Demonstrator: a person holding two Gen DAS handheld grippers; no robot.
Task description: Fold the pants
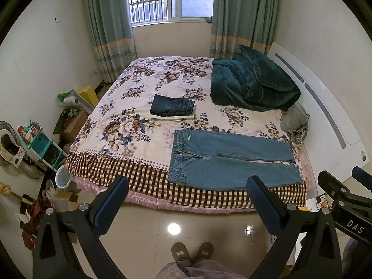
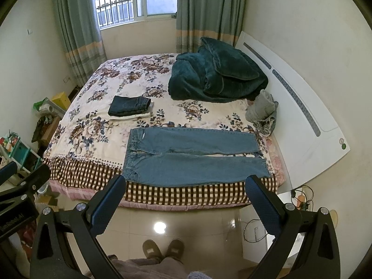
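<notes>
Light blue jeans (image 1: 230,160) lie flat and spread on the near edge of the floral bed, waistband to the left, legs to the right; they also show in the right wrist view (image 2: 193,155). My left gripper (image 1: 187,186) is open and empty, held above the floor in front of the bed. My right gripper (image 2: 186,184) is open and empty too, beside the left one; its body shows at the right edge of the left wrist view (image 1: 344,195). Neither touches the jeans.
A stack of folded pants (image 1: 173,108), dark jeans on top of pale ones, lies mid-bed. A dark green blanket (image 1: 253,83) and a grey bundle (image 1: 295,118) sit by the white headboard (image 1: 325,107). Clutter and a shelf (image 1: 39,139) stand left. My slippers (image 1: 191,251) stand on shiny tile.
</notes>
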